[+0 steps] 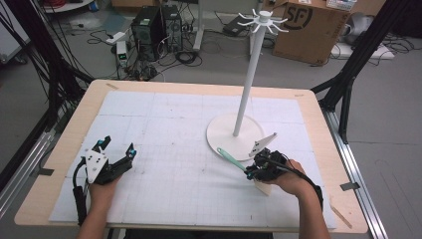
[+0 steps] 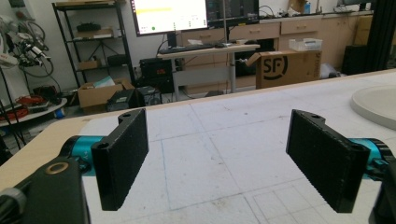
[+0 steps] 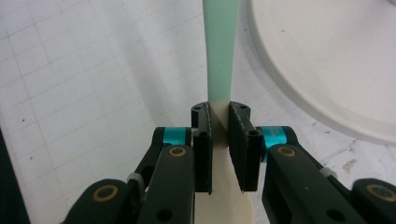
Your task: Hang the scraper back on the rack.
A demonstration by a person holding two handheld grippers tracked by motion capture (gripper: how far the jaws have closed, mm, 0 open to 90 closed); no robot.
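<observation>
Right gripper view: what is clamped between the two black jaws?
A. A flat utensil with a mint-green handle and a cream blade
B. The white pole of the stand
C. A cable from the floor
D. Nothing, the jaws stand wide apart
A. The right gripper has its jaws pressed on the spatula, whose green handle runs up past them while the cream part hangs below, beside the stand's round base.

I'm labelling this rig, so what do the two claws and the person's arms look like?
Both the left claw and right claw have black bodies with teal collars behind flat, textured black jaw pads and brass-coloured pivot rings. Each carries a grey three-cornered plate and trails a black cable. The forearms are bare, with no sleeves in view.
</observation>
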